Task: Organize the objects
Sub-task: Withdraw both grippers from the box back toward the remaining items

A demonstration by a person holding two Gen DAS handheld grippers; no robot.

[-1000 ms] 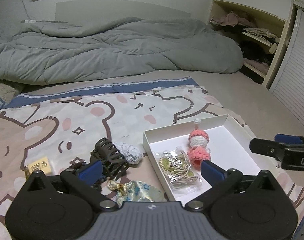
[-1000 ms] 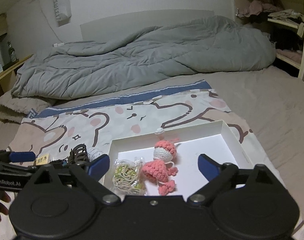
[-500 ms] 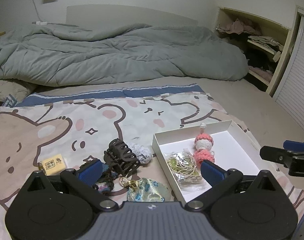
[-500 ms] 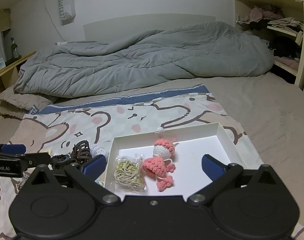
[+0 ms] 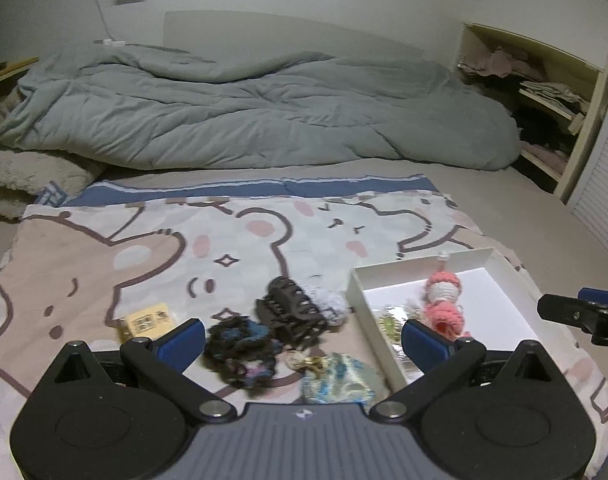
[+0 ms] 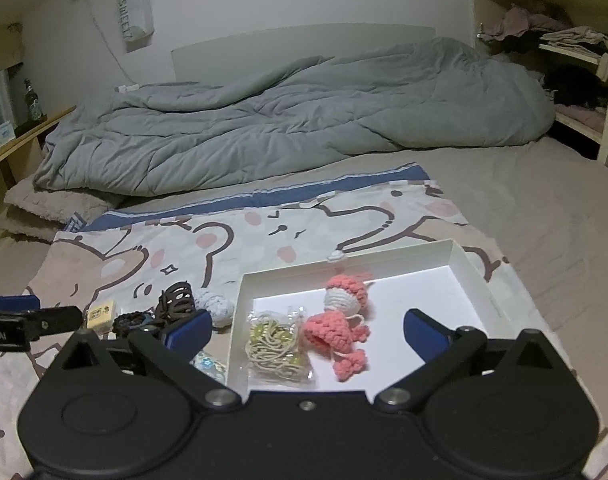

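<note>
Both tongs, left gripper (image 5: 302,338) and right gripper (image 6: 307,330), I hold wide and empty: left over loose hair claw (image 5: 290,312) and scrunchie (image 5: 240,346) for picking, right above white box (image 6: 469,268) already holding crochet doll (image 6: 337,324).

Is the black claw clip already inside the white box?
No, the black claw clip lies on the blanket, left of the white box.

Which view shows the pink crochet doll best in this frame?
The right wrist view: the pink crochet doll lies whole and unobstructed in the white box. In the left wrist view the doll is blurred and partly hidden behind a finger of the left gripper.
</note>
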